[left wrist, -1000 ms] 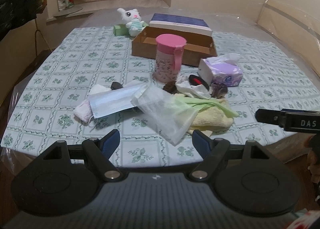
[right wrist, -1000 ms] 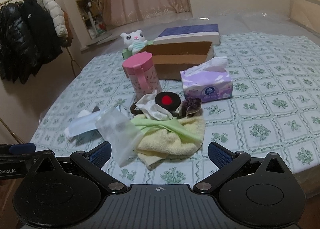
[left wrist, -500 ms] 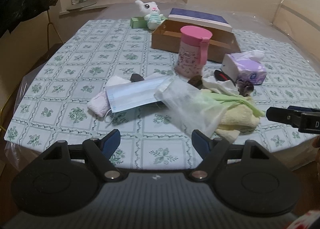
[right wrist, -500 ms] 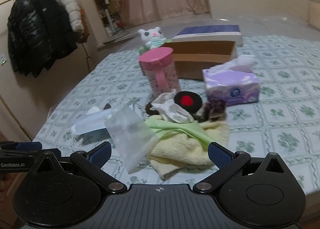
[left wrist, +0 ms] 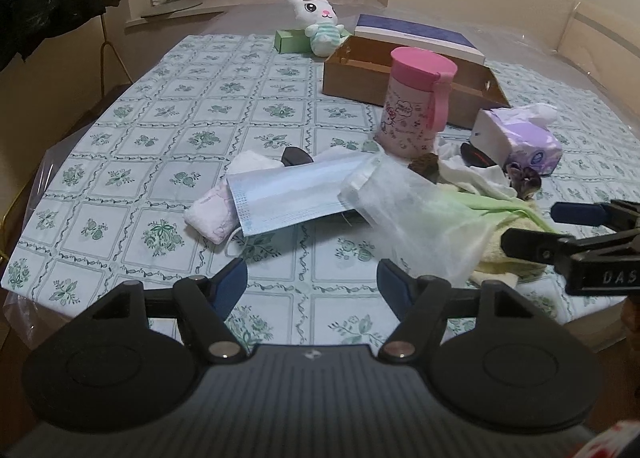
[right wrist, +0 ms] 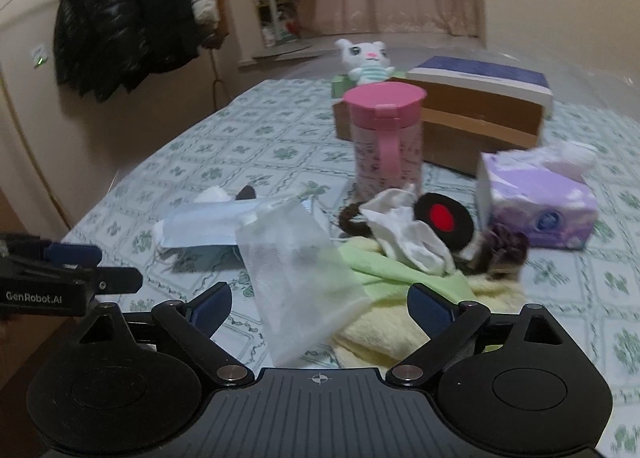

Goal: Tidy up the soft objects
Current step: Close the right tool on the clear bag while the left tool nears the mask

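Soft objects lie heaped near the front edge of the green-patterned tablecloth table (left wrist: 168, 109) in the left wrist view: a pale blue pleated face mask (left wrist: 296, 193) overlapping a folded pink cloth (left wrist: 210, 213), a translucent white gauze pouch (left wrist: 416, 217) draped over a yellow terry towel (left wrist: 508, 254) and a light green fabric strip (left wrist: 496, 201). Behind them stands a pink lidded plastic cup (left wrist: 416, 101), with a purple tissue pack (left wrist: 520, 137) just beside it. The left gripper (left wrist: 312, 286) hangs released, fingers spread and empty (short of the mask).

From the right wrist, the right gripper (right wrist: 320, 306) is likewise spread wide, grasping nothing, with the pouch (right wrist: 296, 274) between its fingers. A white plush bunny (right wrist: 366, 61) sits at the far edge beside a brown cardboard box (right wrist: 476, 117).
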Available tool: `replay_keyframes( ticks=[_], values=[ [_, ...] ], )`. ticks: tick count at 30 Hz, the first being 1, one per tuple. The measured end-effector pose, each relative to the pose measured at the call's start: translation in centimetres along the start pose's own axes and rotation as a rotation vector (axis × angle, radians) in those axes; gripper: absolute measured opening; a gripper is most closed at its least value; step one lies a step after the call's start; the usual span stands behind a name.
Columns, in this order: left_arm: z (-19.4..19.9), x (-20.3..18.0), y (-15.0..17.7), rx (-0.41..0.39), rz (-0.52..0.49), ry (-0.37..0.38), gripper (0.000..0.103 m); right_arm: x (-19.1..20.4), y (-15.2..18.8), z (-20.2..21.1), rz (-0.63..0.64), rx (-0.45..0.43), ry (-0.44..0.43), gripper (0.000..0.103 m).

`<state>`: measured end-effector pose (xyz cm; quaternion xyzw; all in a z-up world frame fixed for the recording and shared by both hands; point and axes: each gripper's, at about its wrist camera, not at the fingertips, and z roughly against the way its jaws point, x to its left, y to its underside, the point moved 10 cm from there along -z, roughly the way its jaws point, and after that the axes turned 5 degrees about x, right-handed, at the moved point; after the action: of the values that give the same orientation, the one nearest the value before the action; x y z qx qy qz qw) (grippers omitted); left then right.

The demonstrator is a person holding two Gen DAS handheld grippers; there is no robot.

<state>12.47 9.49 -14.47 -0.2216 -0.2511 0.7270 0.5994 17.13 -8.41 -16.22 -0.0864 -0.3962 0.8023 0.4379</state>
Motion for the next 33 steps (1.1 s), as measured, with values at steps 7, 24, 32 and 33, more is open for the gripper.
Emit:
replay_keyframes(
  ticks=[7,24,32,33],
  values=[
    [-2.3,0.6,-0.2,0.008,-0.007,-0.006,0.069,1.8,-0.5,-3.6,0.137,0.010,-0.009,0.091],
    [-7.1,2.4,0.5,0.068,-0.030,-0.043,0.069,3.0,-0.9,-10.8,0.288,0.053,0.024,0.091],
    [-7.4,2.7,0.3,0.063,-0.063,-0.070,0.068,2.7,-1.0,-11.9,0.370,0.048,0.071,0.046],
    [-7.4,2.7,0.2,0.060,-0.069,-0.072,0.068,2.6,-1.0,-11.8,0.369,0.042,0.071,0.034]
  ],
)
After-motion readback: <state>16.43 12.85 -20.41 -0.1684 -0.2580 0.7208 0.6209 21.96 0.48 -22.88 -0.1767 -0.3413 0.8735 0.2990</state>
